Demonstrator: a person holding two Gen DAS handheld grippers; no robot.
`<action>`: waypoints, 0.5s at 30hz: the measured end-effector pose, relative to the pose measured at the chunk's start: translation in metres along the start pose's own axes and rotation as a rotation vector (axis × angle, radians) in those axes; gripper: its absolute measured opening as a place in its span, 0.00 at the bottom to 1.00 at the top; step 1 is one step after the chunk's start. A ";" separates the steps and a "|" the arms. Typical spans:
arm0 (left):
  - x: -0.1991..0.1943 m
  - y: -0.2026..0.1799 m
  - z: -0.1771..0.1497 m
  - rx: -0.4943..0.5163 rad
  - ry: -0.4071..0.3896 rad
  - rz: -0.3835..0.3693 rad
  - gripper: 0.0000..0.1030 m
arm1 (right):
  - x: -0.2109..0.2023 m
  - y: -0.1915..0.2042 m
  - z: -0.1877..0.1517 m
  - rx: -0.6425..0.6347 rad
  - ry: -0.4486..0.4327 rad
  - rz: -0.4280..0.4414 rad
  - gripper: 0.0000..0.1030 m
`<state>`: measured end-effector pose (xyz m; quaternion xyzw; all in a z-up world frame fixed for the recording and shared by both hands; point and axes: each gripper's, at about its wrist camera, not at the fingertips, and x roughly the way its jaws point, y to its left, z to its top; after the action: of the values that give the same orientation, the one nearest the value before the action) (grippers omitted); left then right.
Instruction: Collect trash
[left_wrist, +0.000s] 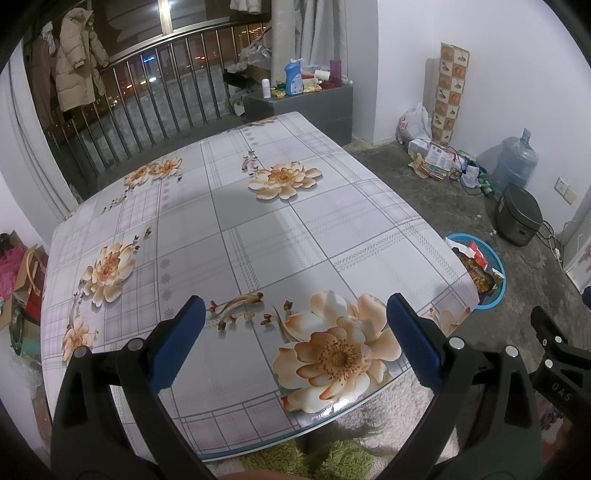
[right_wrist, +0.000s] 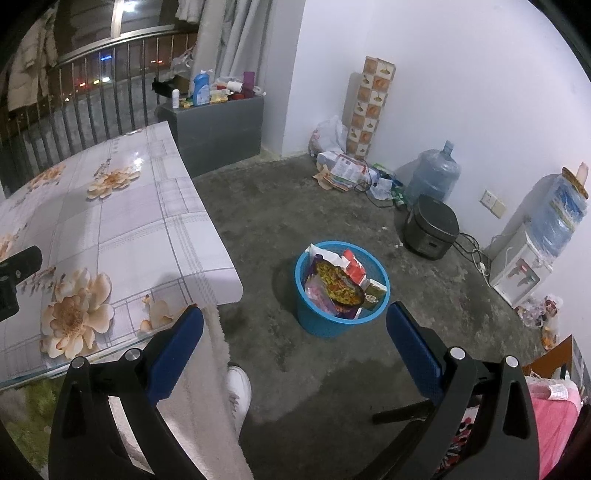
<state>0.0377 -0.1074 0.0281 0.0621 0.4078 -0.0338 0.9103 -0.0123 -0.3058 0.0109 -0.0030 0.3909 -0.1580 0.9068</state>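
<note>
The table (left_wrist: 236, 236) fills the middle of the left wrist view, its flowered cloth bare from the far edge by the railing (left_wrist: 155, 107) at upper left to the near edge at the bottom of the frame, where a green towel (left_wrist: 332, 458) shows below it. In the right wrist view the table's right edge runs down the left of the frame, and open concrete floor (right_wrist: 295, 206) spreads from it to the white wall at right. A grey cabinet (right_wrist: 218, 125) stands past the table's far corner, its top crowded with bottles. On the floor near the table's near right corner sits the blue basket (right_wrist: 341, 291), standing clear with floor all round it; it is full of trash (right_wrist: 340, 284), mostly food wrappers and packets. The left gripper (left_wrist: 295, 343) hangs over the table's near edge, spread wide and holding nothing. The right gripper (right_wrist: 295, 347) is over the floor just before the basket, likewise wide apart and empty.
</note>
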 end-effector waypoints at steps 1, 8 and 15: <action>0.000 -0.001 0.000 0.000 0.001 0.000 0.91 | 0.000 0.000 0.001 -0.002 -0.001 0.000 0.94; 0.000 0.000 0.000 0.000 0.000 0.001 0.91 | -0.001 0.000 0.002 -0.002 -0.002 0.000 0.94; 0.001 0.001 0.001 -0.001 0.001 0.002 0.91 | 0.000 0.001 0.001 -0.002 -0.001 -0.001 0.94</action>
<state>0.0388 -0.1060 0.0281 0.0622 0.4080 -0.0328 0.9103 -0.0115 -0.3049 0.0119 -0.0041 0.3904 -0.1580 0.9070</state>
